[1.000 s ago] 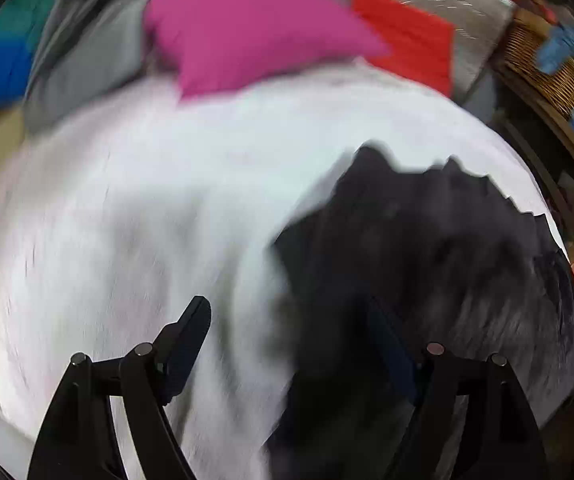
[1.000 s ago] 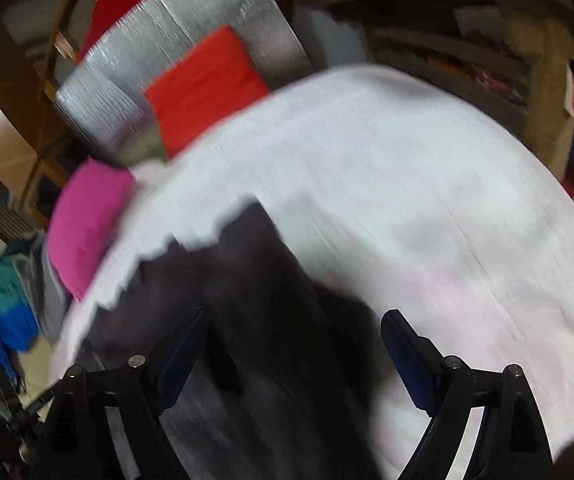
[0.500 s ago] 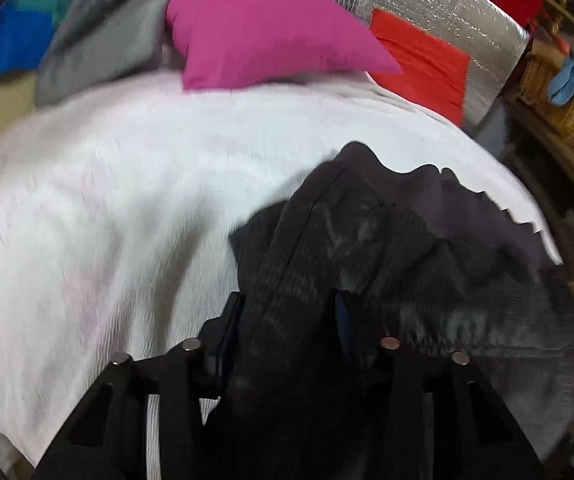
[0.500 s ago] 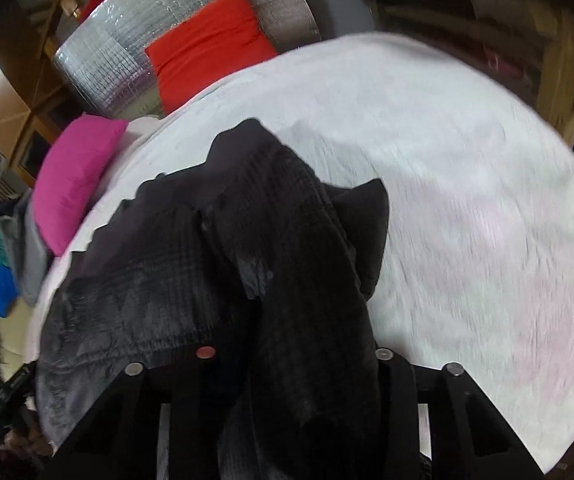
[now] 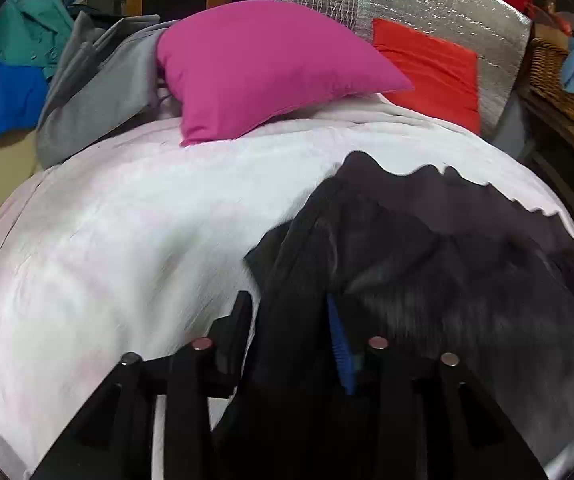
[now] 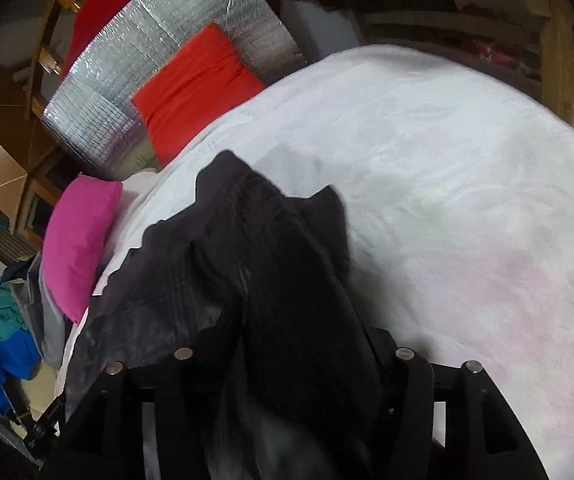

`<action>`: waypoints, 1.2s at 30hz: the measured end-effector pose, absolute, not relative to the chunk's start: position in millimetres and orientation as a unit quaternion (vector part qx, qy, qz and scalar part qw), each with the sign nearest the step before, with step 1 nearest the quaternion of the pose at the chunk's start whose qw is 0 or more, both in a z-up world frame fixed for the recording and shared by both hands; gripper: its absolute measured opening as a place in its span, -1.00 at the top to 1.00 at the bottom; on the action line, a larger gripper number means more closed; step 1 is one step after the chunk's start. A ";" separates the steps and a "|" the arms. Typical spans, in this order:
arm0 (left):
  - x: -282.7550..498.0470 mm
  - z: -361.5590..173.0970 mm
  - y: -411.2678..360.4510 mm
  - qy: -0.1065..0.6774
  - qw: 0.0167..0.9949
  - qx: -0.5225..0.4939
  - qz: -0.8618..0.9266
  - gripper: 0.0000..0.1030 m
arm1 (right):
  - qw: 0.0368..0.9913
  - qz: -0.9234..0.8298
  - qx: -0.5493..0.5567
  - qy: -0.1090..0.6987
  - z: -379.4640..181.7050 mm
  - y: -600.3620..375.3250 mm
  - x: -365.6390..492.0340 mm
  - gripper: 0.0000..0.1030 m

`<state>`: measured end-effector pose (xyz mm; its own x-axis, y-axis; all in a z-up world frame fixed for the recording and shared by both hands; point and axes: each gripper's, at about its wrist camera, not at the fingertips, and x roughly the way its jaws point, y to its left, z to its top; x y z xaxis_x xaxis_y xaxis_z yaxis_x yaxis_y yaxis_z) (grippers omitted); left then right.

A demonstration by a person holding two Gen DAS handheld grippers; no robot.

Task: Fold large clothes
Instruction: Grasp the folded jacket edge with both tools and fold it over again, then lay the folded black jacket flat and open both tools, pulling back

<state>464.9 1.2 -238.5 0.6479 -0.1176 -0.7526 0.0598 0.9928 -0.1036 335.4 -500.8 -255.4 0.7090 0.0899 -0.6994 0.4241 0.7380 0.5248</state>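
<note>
A black garment (image 5: 447, 264) lies bunched on the white bed cover (image 5: 127, 240), on the right part of the bed in the left wrist view and at the lower left in the right wrist view. The left gripper (image 5: 291, 332) is clamped on a thick fold of this garment: the cloth fills the space between its two fingers, and the blue pad of the right finger (image 5: 337, 340) presses against the fabric. The right gripper (image 6: 295, 344) also has a thick bundle of the same dark cloth between its fingers; its jaws are opening at this moment, and the fingertips are hidden under the fabric, so I cannot tell if the pads press on it. The garment's far edge makes a wavy line on the cover. Behind it, at the head of the bed, a magenta pillow (image 5: 263, 68) rests on the cover, with a red cushion (image 5: 431, 64) beside it against a silver quilted panel (image 5: 427, 0). Grey clothing (image 5: 95, 80) hangs at the left of the pillow, and a wicker basket (image 5: 563, 84) stands at the far right.
</note>
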 end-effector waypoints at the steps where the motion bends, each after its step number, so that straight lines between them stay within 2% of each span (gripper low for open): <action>1: 451.1 -233.7 7.3 0.418 0.906 -0.037 -0.053 0.06 | 0.864 -0.095 0.335 0.364 -245.8 -498.6 322.0 -0.13; 3: 426.7 -225.4 14.0 0.419 0.906 -0.033 -0.060 -0.04 | 0.881 -0.093 0.303 0.352 -226.8 -488.4 303.1 -0.15; 5: 402.6 -219.6 20.5 0.415 0.906 -0.037 -0.067 -0.23 | 0.895 -0.087 0.276 0.339 -214.1 -475.1 288.5 -0.15; 7: 383.9 -219.6 21.2 0.412 0.907 -0.038 -0.077 -0.33 | 0.897 -0.067 0.279 0.338 -214.0 -464.3 274.1 -0.04; 12: 379.0 -251.1 11.3 0.467 0.881 -0.022 -0.072 -0.42 | 0.860 -0.076 0.268 0.428 -262.2 -441.2 279.7 0.16; 15: 384.7 -244.9 16.2 0.483 0.872 -0.037 -0.078 -0.42 | 0.851 -0.064 0.295 0.430 -255.4 -449.9 278.3 0.17; 18: 382.7 -220.6 22.8 0.449 0.889 -0.024 -0.083 -0.42 | 0.869 -0.047 0.306 0.385 -223.9 -463.8 272.9 0.16; 19: 384.4 -210.7 26.9 0.436 0.896 -0.023 -0.086 -0.43 | 0.876 -0.048 0.308 0.369 -214.5 -469.5 272.8 0.13; 20: 388.4 -206.2 30.8 0.432 0.897 -0.027 -0.088 -0.44 | 0.877 -0.047 0.315 0.359 -207.5 -476.8 275.3 -0.07; 21: 394.3 -203.6 35.1 0.434 0.896 -0.034 -0.089 -0.45 | 0.872 -0.044 0.332 0.357 -204.6 -486.1 280.2 -0.38; 23: 416.4 -204.6 47.7 0.456 0.882 -0.065 -0.098 -0.62 | 0.856 -0.029 0.373 0.357 -209.7 -507.3 293.8 -0.53; 29: 476.6 -235.1 69.0 0.530 0.820 -0.166 -0.139 -0.65 | 0.785 0.013 0.476 0.397 -267.5 -551.1 334.0 -0.53; 34: 499.4 -267.7 46.1 0.575 0.766 -0.201 -0.205 -0.66 | 0.742 0.080 0.492 0.448 -310.1 -539.3 370.4 -0.56; 36: 503.7 -279.2 33.9 0.588 0.752 -0.202 -0.222 -0.73 | 0.760 0.090 0.469 0.440 -305.0 -532.3 378.1 -0.58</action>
